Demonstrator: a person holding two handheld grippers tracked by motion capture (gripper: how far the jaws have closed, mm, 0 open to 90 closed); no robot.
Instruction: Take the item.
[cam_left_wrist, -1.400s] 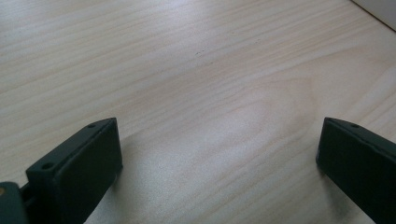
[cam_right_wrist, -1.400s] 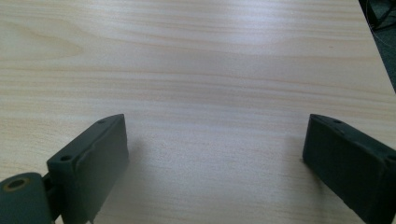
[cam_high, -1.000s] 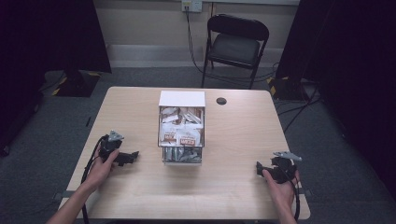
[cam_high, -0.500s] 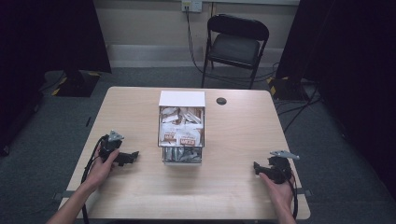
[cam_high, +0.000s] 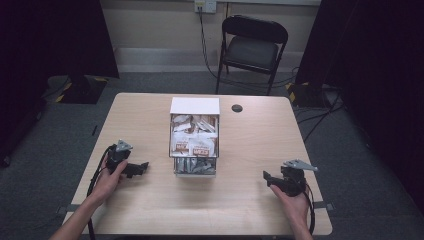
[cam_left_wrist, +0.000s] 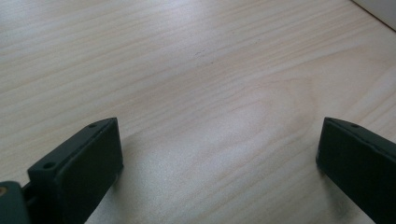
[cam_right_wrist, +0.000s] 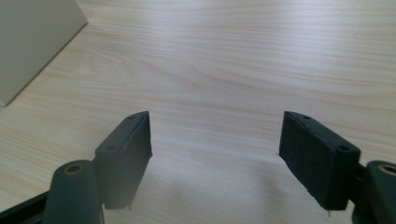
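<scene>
A white open-topped box (cam_high: 194, 106) stands at the middle of the wooden table (cam_high: 150, 120), packed with brown-and-white packets (cam_high: 194, 142), with silvery ones at its near end. My left gripper (cam_high: 145, 165) rests on the table to the box's left, jaws pointing at it; they stand wide open over bare wood (cam_left_wrist: 219, 140). My right gripper (cam_high: 265, 176) is near the front right, pointing left toward the box. Its jaws have just been closing a little and still stand open, with nothing between them (cam_right_wrist: 215, 140). The box's white wall (cam_right_wrist: 28, 42) shows at the upper left of the right gripper view.
A small black round disc (cam_high: 237, 108) lies on the table behind the box to its right. A black folding chair (cam_high: 252, 47) stands beyond the far edge. Cables run over the floor at the right. Bare wood lies between each gripper and the box.
My right gripper has shifted left toward the box and lifted slightly. The left hand and the box have stayed put.
</scene>
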